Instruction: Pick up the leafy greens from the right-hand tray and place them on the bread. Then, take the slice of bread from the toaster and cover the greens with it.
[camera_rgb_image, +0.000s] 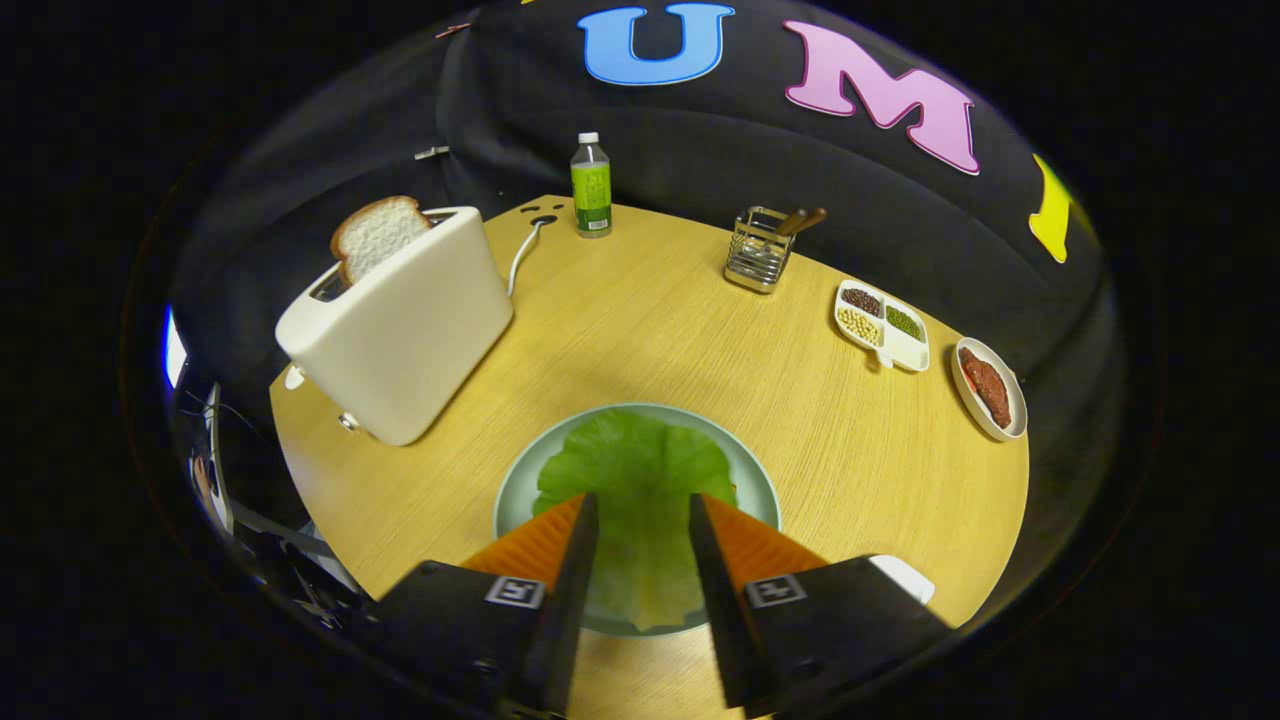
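A green lettuce leaf (636, 480) lies spread on a pale round plate (515, 490) directly under and between my fingers; whatever is beneath the leaf is hidden. My gripper (643, 502) hangs above the leaf, open, with a gap between its fingers and nothing held. A cream toaster (400, 325) stands beyond the plate to the left, with a slice of white bread (377, 234) sticking up from its slot.
On the round wooden table (680, 330) stand a green-labelled bottle (591, 186) at the back, a wire utensil holder (760, 249), a divided dish of beans (883, 326) and a small oval dish with red food (988, 389) at the right. A white object (905, 578) peeks beside my right finger.
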